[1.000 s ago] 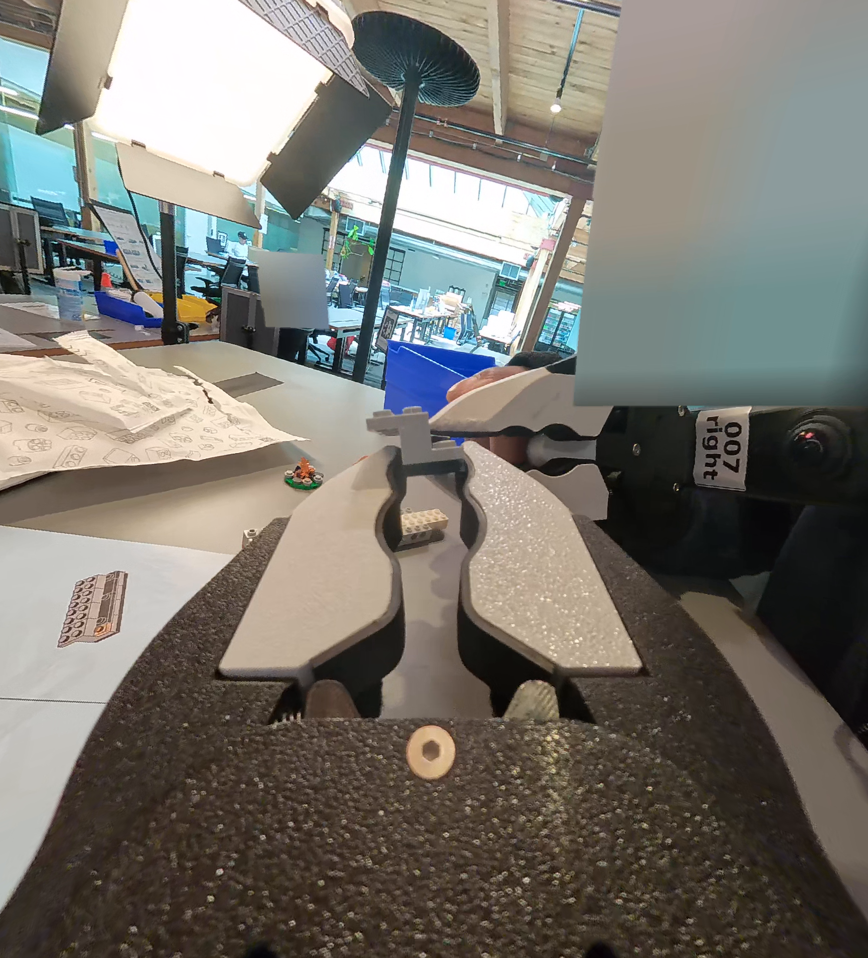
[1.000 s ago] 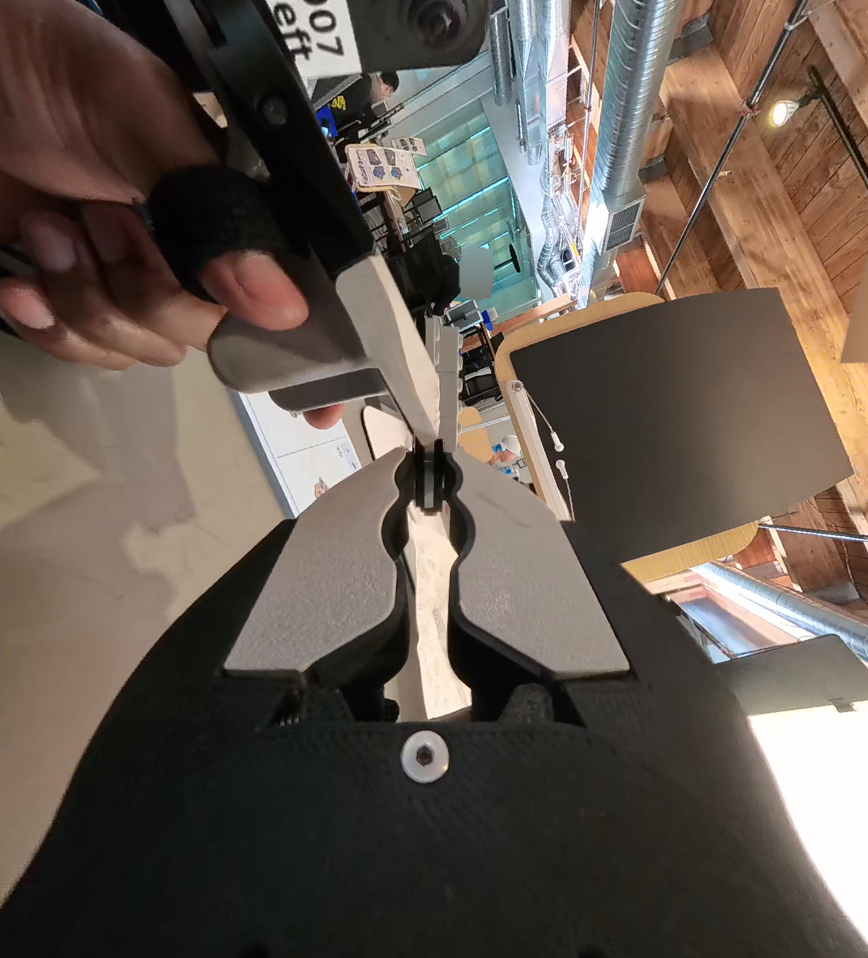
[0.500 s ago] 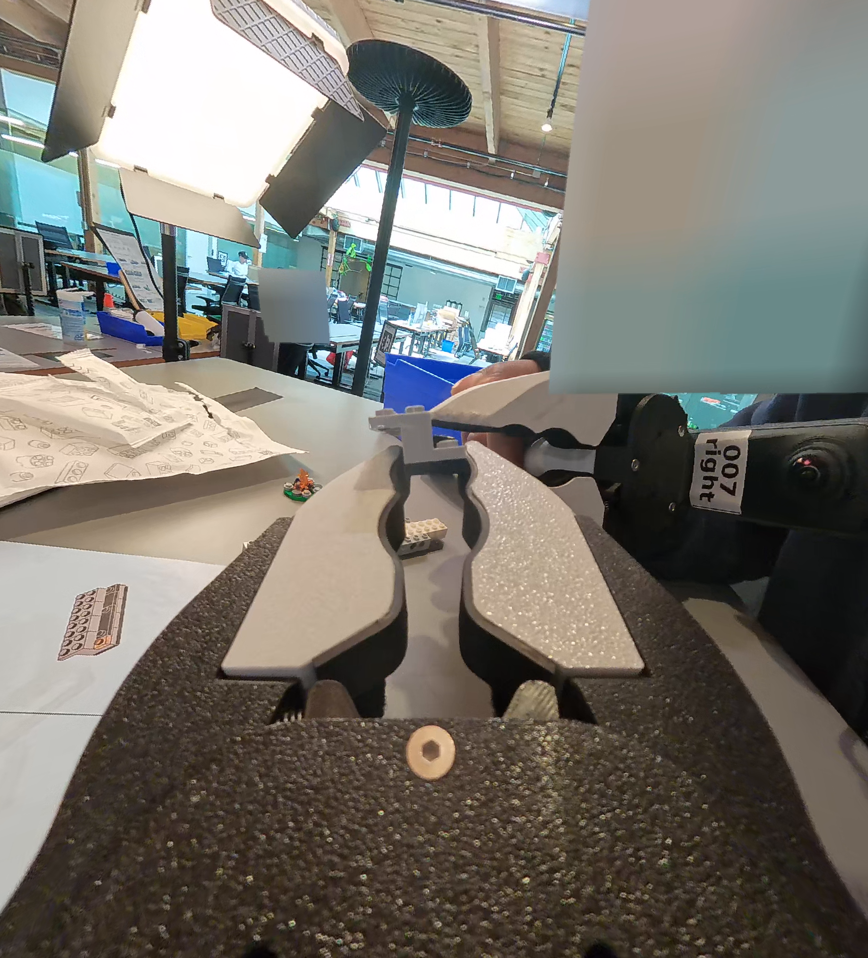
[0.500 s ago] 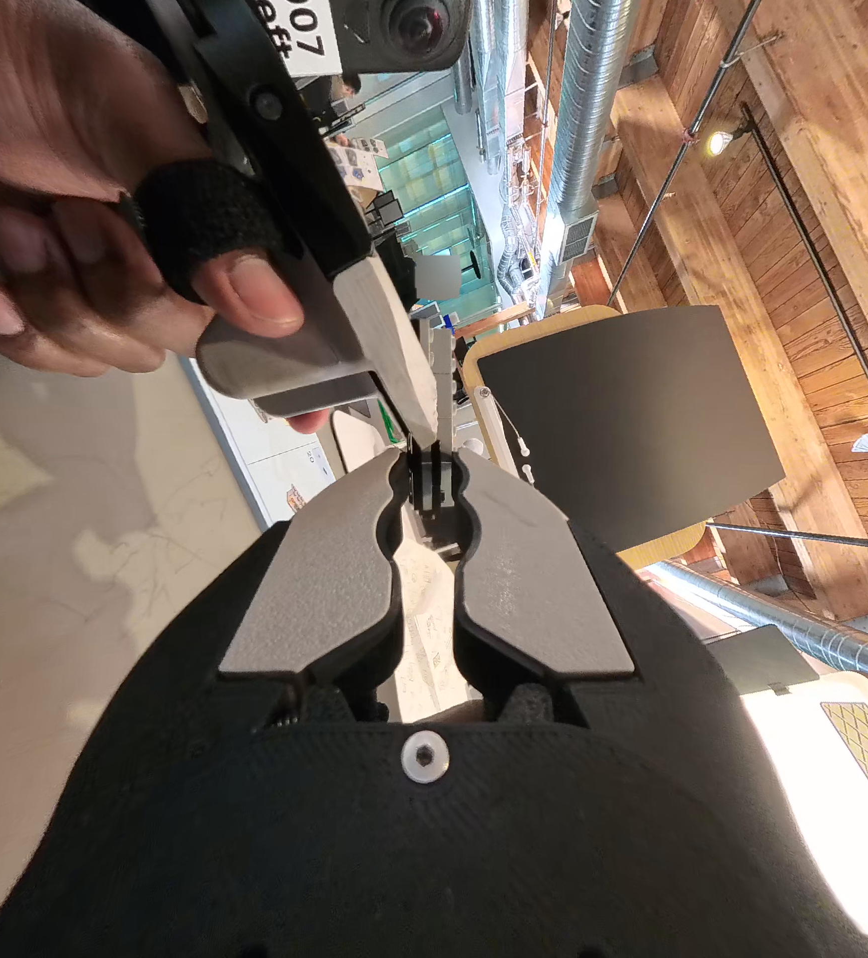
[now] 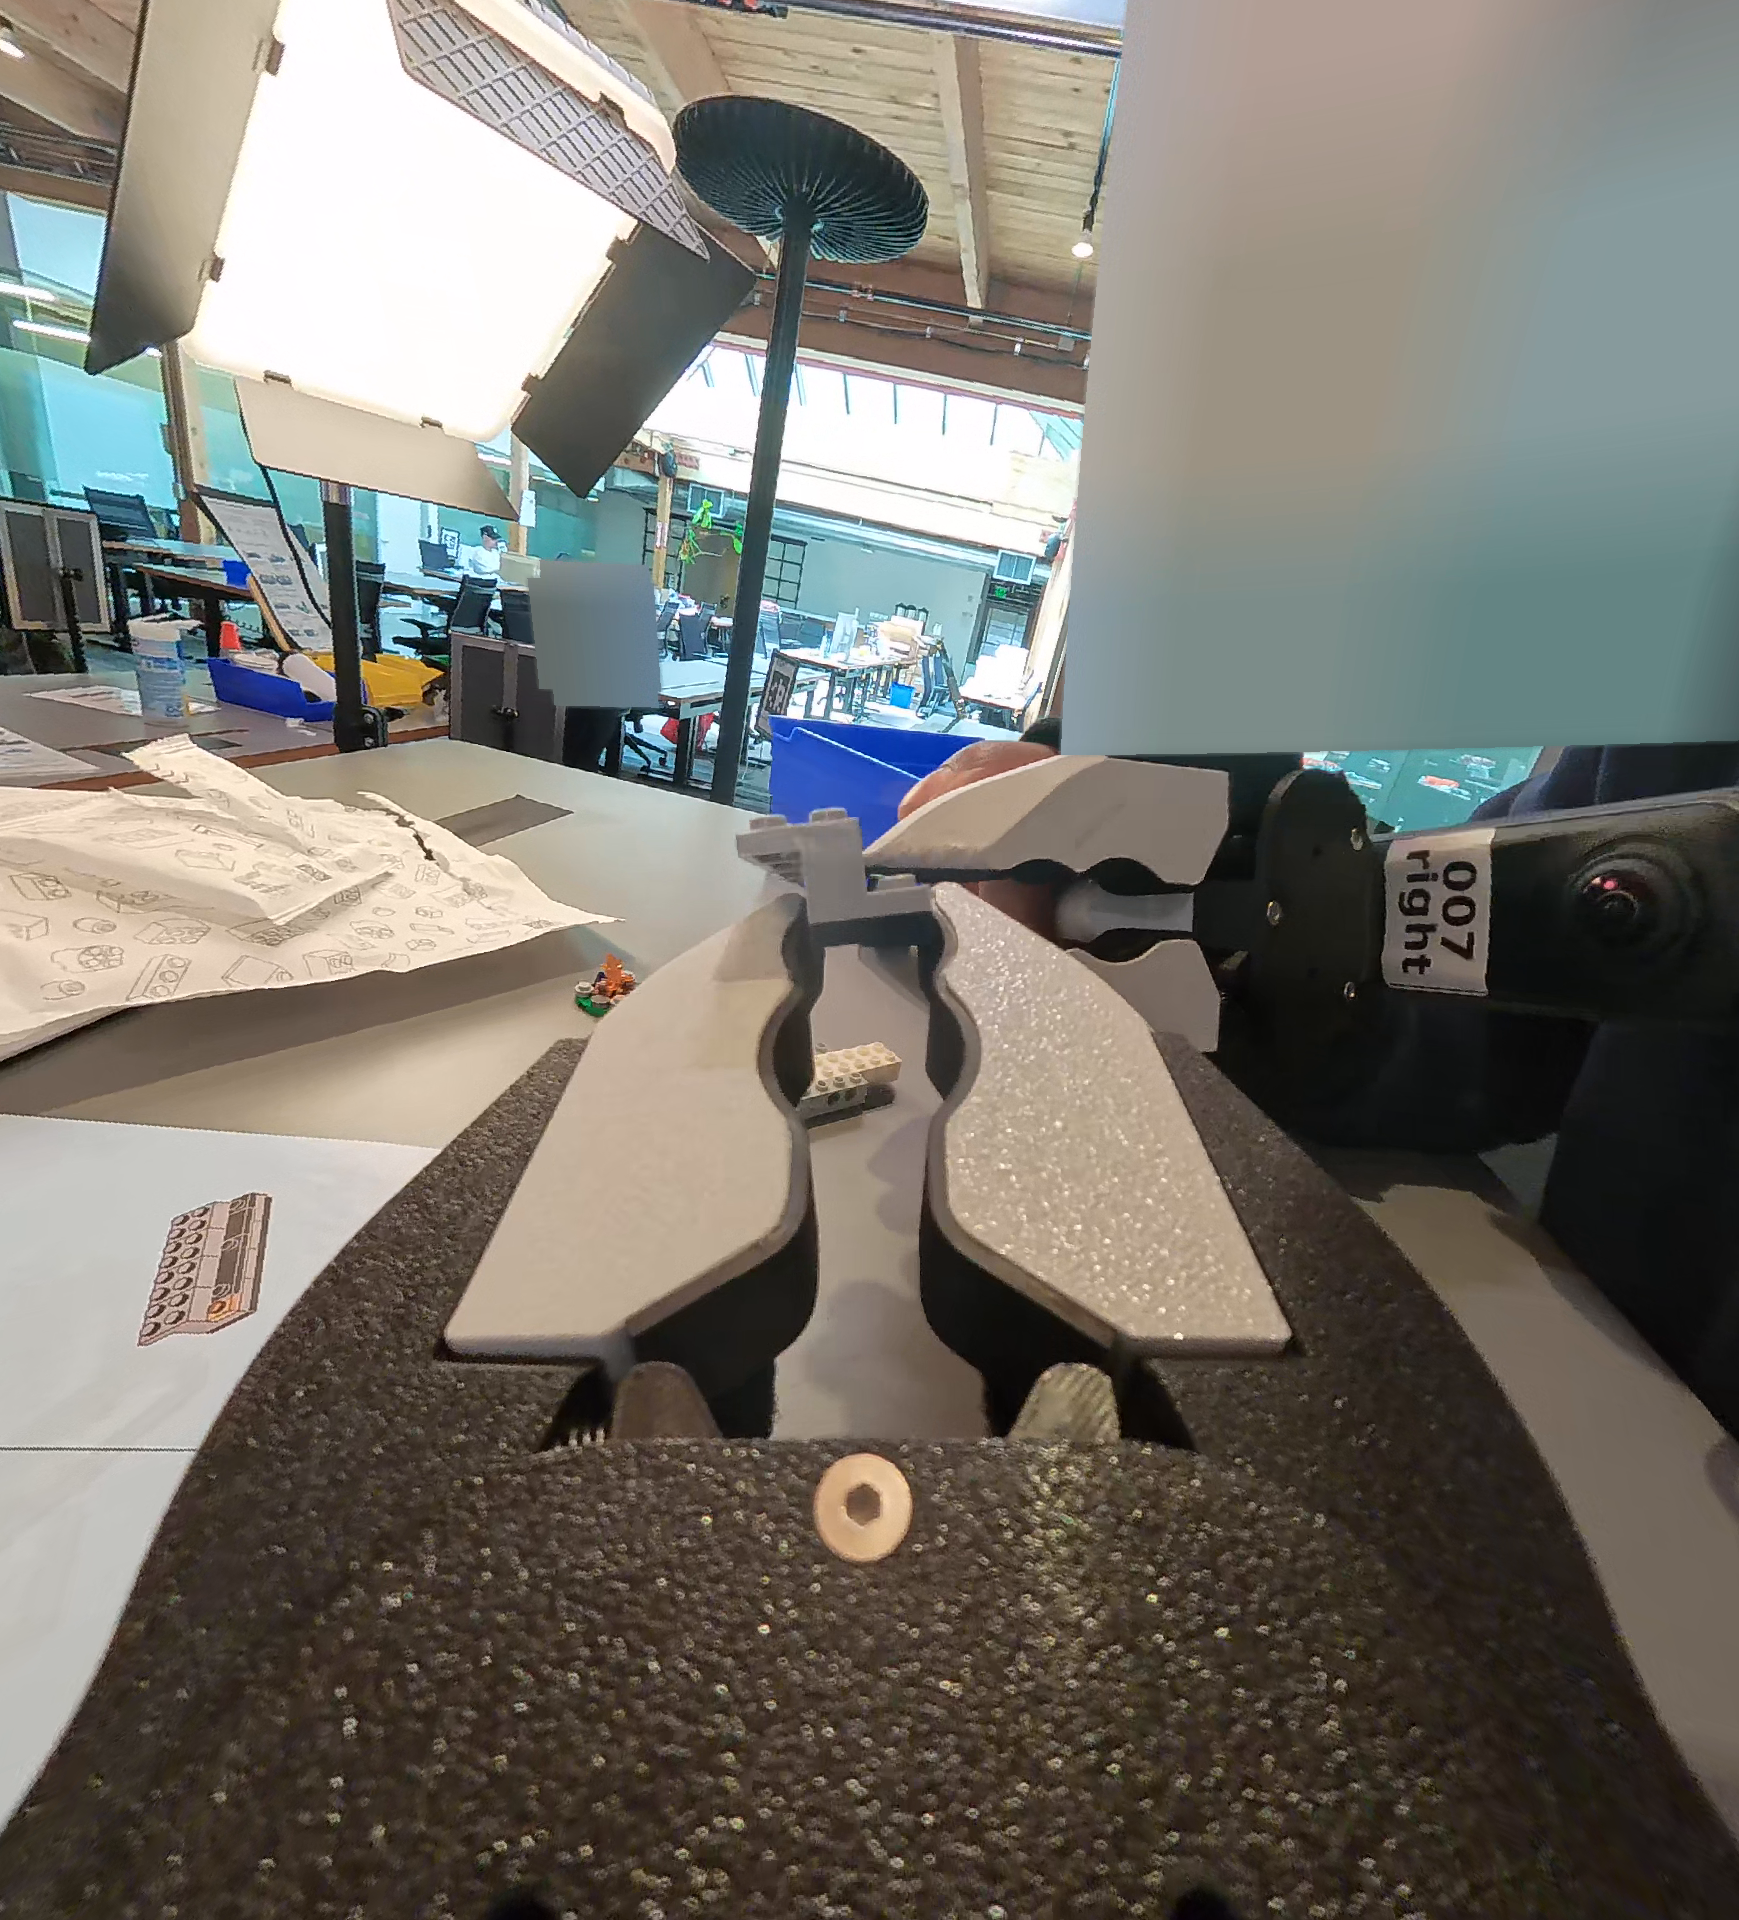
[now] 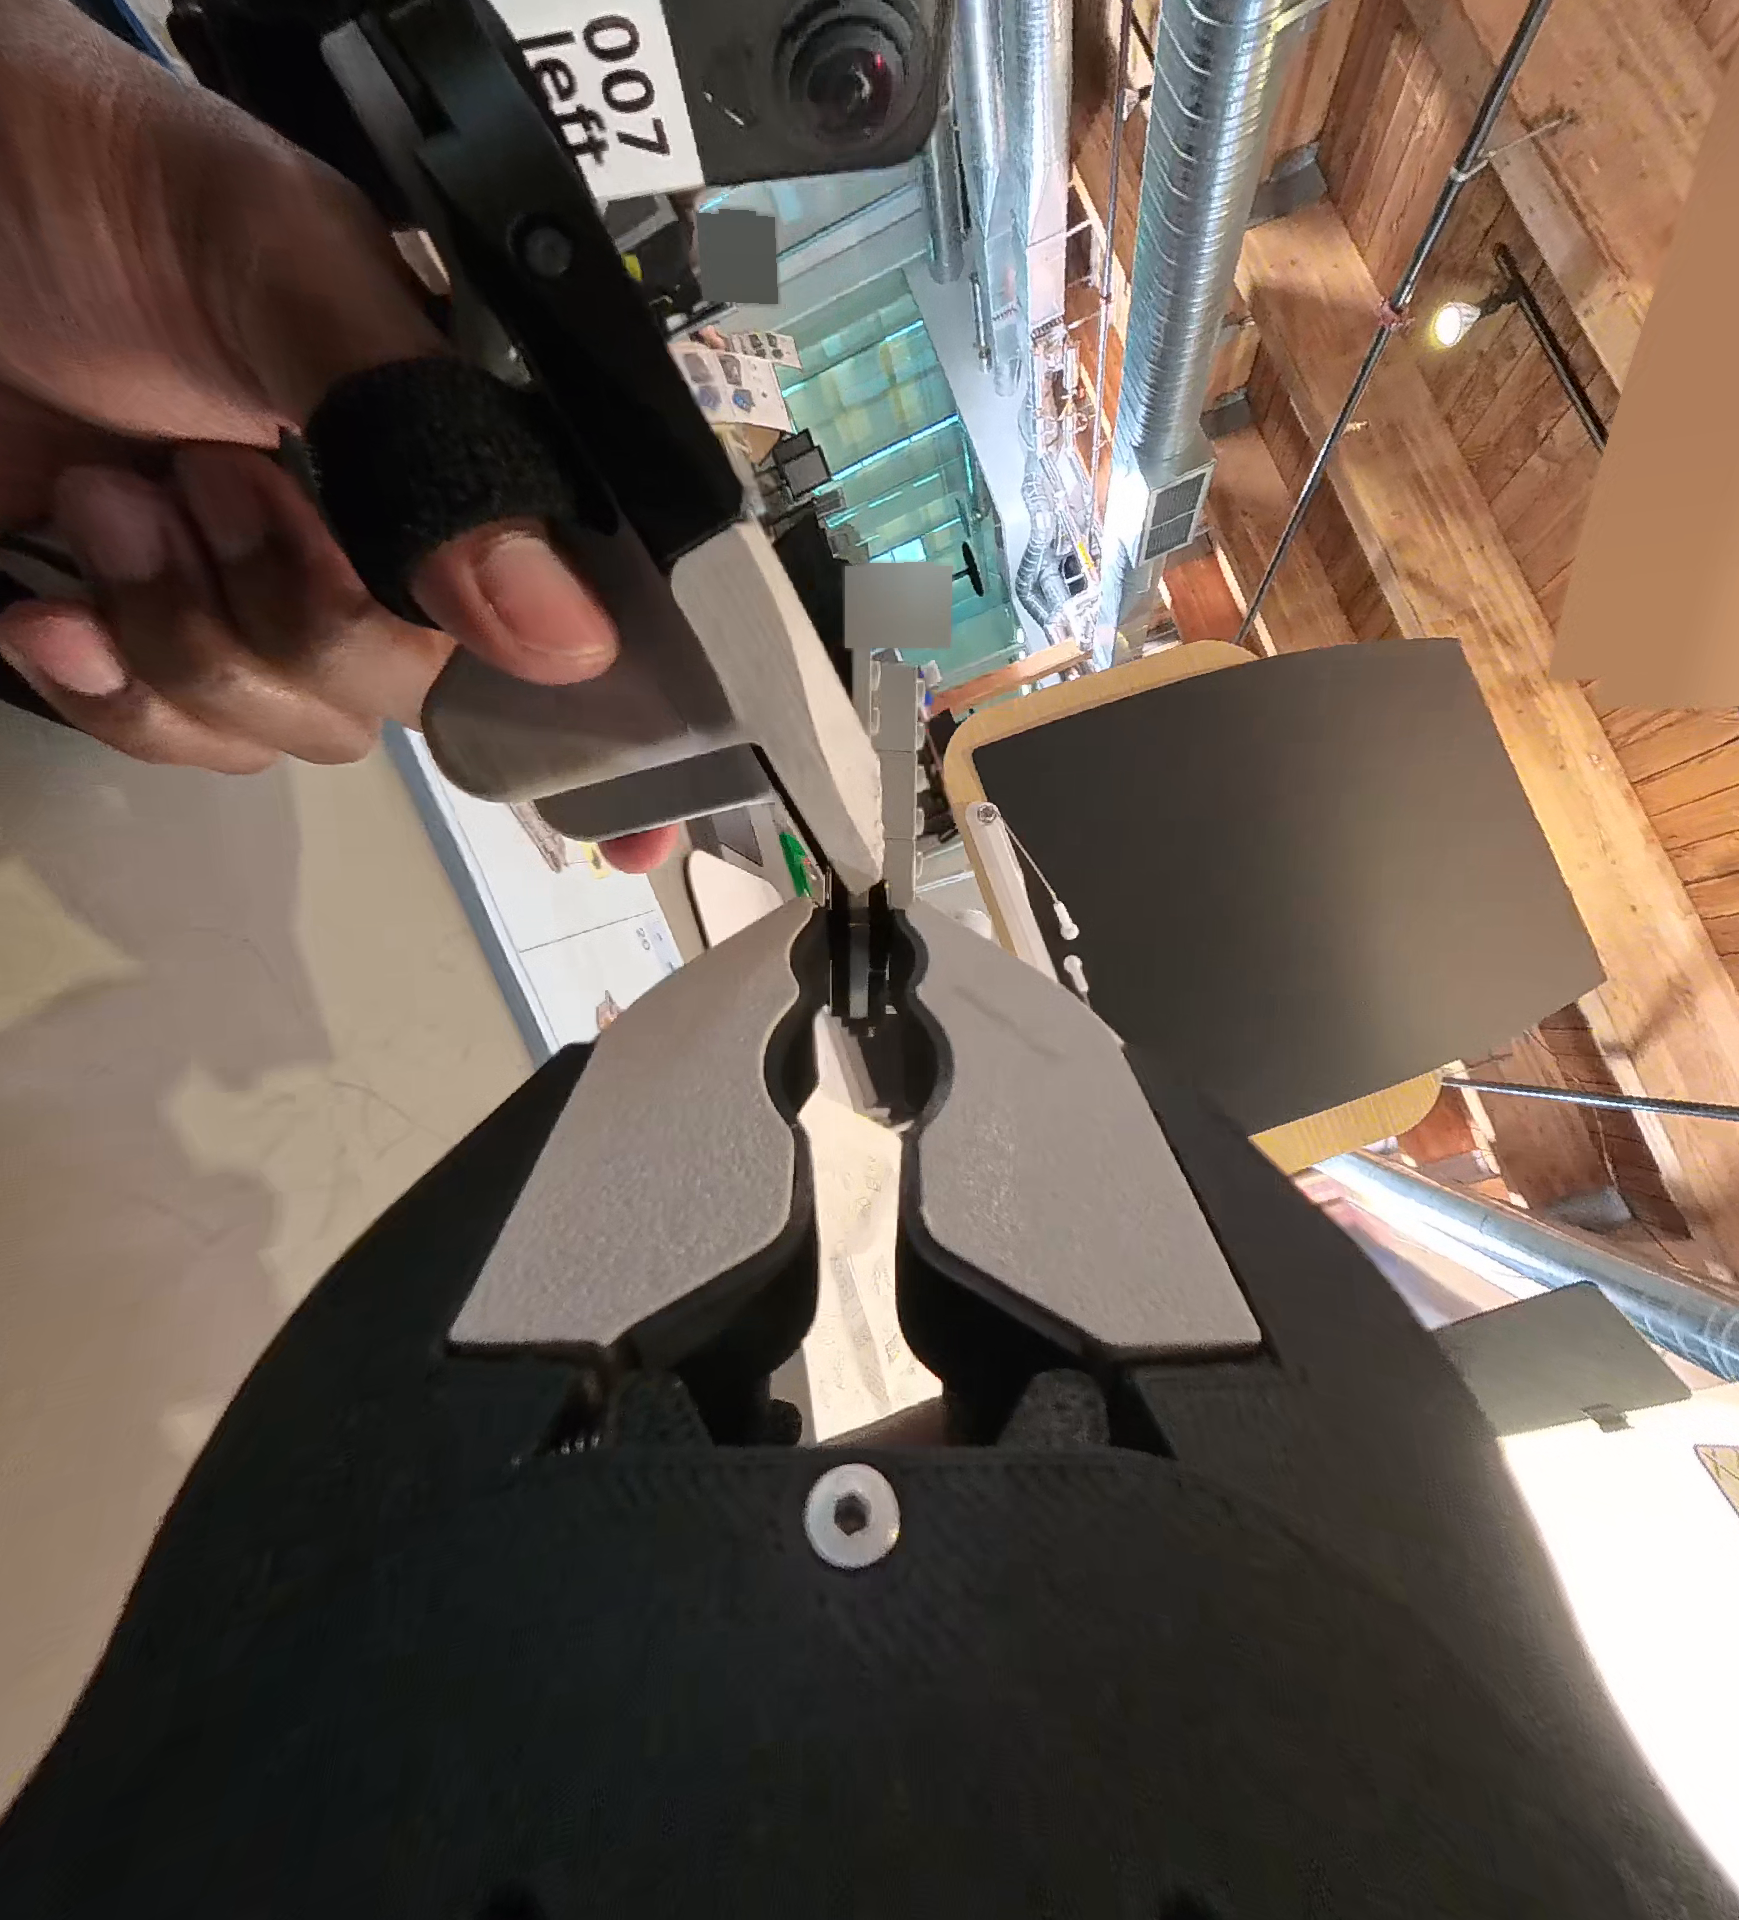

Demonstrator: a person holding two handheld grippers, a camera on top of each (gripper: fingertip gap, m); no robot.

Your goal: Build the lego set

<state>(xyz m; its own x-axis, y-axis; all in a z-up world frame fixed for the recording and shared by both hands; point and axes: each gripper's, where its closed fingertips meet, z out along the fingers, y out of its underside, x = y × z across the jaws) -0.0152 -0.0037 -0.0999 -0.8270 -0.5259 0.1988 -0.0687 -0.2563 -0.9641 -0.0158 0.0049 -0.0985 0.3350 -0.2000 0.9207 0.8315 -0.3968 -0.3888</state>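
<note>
In the left wrist view my left gripper is shut on the base of a grey stepped brick assembly and holds it above the table. My right gripper reaches in from the right, its fingertips closed on the assembly's right end. In the right wrist view my right gripper pinches a dark, shadowed part of the piece between its pads. The grey studded bricks stick out beyond them. One finger of the left gripper lies against the bricks, with a person's hand on that gripper.
A white brick lies on the grey table under my left fingers, and a small orange and green piece lies to its left. A crumpled printed paper bag, an instruction sheet, a blue bin and a studio light are around. The tips of both grippers are at nearly the same place.
My right fingers eased apart slightly, then closed again on the piece. The left gripper kept its hold. Both grippers shifted only a little.
</note>
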